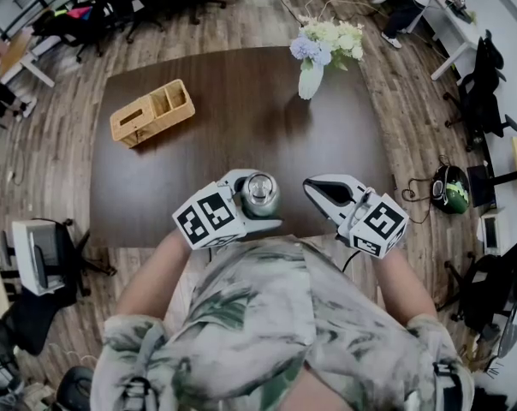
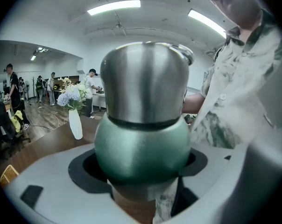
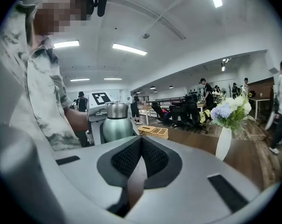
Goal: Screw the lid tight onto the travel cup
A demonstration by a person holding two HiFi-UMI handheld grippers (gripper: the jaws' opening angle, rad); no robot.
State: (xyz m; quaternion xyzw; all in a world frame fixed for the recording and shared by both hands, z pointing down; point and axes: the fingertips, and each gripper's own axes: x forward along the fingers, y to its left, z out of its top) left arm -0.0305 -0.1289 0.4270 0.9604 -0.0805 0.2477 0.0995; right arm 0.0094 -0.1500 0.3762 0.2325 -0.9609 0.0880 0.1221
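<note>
Holding the travel cup (image 2: 142, 146) by its green body just above the table (image 1: 241, 101) edge, the left gripper (image 1: 252, 205) has its jaws clamped round it. The steel lid (image 2: 145, 80) sits on top, though perhaps not fully tight. The right gripper (image 3: 140, 146) waits apart, jaws pressed together on nothing. Tightening calls for reopening them, clasping the lid squarely and twisting against the steadied body.

Left gripper (image 1: 258, 199) full, right gripper (image 1: 315, 187) closed.
</note>
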